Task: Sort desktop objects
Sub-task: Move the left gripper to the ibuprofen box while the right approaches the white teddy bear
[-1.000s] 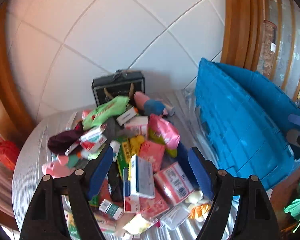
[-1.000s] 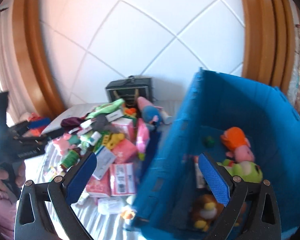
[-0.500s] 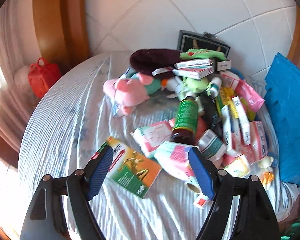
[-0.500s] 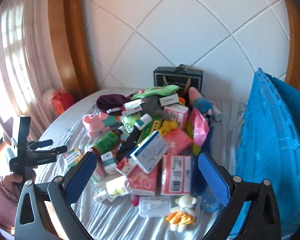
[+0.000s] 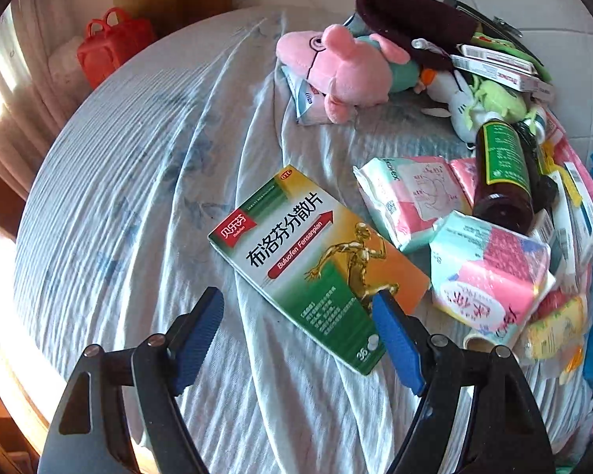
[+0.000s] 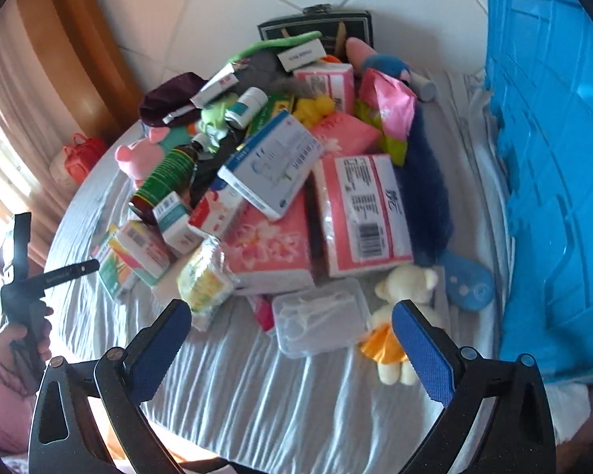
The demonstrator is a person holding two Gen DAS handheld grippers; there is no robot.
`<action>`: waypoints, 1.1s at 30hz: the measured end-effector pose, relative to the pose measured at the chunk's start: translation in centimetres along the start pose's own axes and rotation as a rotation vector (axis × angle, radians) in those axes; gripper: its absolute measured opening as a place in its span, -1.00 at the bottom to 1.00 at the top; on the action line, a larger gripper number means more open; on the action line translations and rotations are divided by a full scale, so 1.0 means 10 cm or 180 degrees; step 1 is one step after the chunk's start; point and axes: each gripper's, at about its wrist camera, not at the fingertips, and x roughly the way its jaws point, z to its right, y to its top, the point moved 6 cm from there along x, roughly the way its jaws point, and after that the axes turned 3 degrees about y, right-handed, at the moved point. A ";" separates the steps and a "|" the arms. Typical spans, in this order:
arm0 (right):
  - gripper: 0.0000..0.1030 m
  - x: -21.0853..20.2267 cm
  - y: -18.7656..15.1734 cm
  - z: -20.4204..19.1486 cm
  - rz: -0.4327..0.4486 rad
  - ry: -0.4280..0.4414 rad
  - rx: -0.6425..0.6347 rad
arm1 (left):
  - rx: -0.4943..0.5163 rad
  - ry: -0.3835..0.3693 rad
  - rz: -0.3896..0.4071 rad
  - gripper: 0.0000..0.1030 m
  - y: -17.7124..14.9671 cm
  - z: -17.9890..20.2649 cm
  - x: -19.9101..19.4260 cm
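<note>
A heap of packets, boxes, bottles and plush toys covers the round table. My left gripper [image 5: 296, 304] hangs open just above the near end of a green and orange medicine box [image 5: 316, 260], nothing between its pads. A pink plush pig [image 5: 344, 67] and a brown bottle [image 5: 502, 173] lie farther off. My right gripper [image 6: 290, 310] stands open over a clear plastic case [image 6: 320, 322], with a cream teddy bear [image 6: 405, 300] by its right finger [image 6: 423, 351] and a yellow packet [image 6: 205, 280] by its left. The left gripper [image 6: 71, 268] also shows at the left edge of the right wrist view.
A blue crate [image 6: 553, 166] stands at the table's right side. A black case [image 6: 316, 27] leans on the tiled wall behind the heap. A red bag [image 5: 110, 47] sits beyond the table's left rim. Striped cloth [image 5: 130, 181] lies bare on the left.
Both grippers have dropped toward the table. The left swung from the heap to the green box at the left. The right swung away from the crate to the heap's near edge.
</note>
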 end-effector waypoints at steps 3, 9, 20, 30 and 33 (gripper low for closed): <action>1.00 0.06 -0.09 0.16 -0.0092 -0.0120 0.0146 | -0.0318 -0.0031 -0.0214 0.50 0.16 0.05 0.25; 1.00 0.16 -0.30 0.47 -0.0214 -0.0324 0.0431 | -0.0153 0.0583 -0.0141 0.69 0.39 0.23 0.53; 1.00 0.41 -0.54 0.86 -0.0319 -0.0493 0.0674 | 0.0244 0.0666 -0.0149 0.75 -0.21 -0.10 0.27; 1.00 0.57 -0.48 1.00 -0.0301 -0.0614 0.0670 | -0.0018 0.0369 -0.0120 0.98 -0.37 -0.37 0.33; 1.00 0.65 -0.51 1.04 -0.0347 -0.0654 0.0667 | 0.0062 0.0314 -0.0016 1.00 -0.38 -0.35 0.32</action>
